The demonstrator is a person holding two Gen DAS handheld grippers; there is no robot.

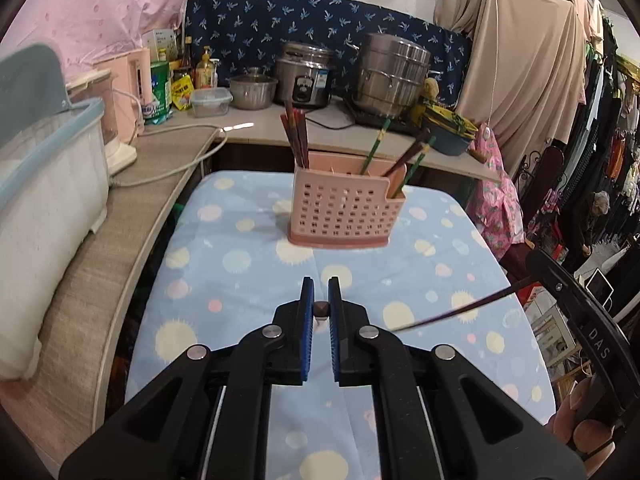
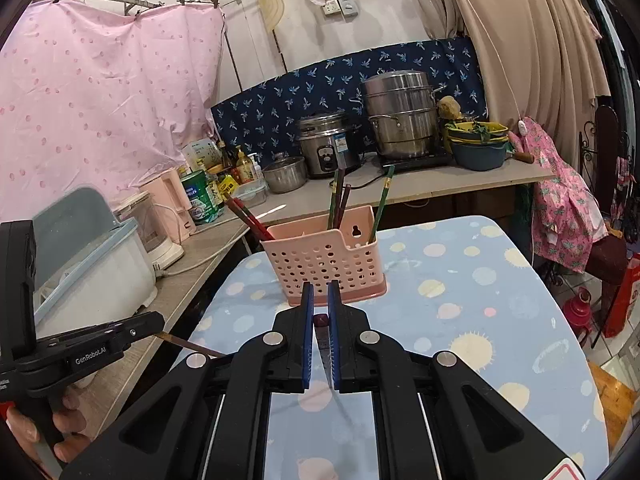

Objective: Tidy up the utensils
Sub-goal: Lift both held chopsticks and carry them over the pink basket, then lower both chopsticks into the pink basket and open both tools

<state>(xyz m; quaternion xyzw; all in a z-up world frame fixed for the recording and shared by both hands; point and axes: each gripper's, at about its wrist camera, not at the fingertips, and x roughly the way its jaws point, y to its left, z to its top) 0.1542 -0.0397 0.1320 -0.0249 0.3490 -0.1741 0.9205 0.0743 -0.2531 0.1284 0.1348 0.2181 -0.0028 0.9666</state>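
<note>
A pink perforated utensil holder [image 1: 344,210] stands on the blue spotted table, also in the right wrist view [image 2: 324,270]. Red-brown chopsticks [image 1: 295,136] lean in its left end, green and brown ones [image 1: 404,158] in its right end. My left gripper [image 1: 321,292] is shut on a dark chopstick, seen end-on [image 1: 321,310]. My right gripper [image 2: 320,294] is shut on another dark chopstick [image 2: 321,322], whose long shaft [image 1: 460,312] shows in the left wrist view. The left-held chopstick's shaft [image 2: 188,344] shows in the right wrist view. Both grippers hover short of the holder.
A wooden counter [image 1: 132,208] runs along the left with a white bin [image 1: 44,184] and pink kettle [image 1: 128,92]. Behind the holder are a rice cooker [image 1: 306,76], steel pots [image 1: 392,74], bottles and bowls [image 1: 450,128]. The table edge drops off at right.
</note>
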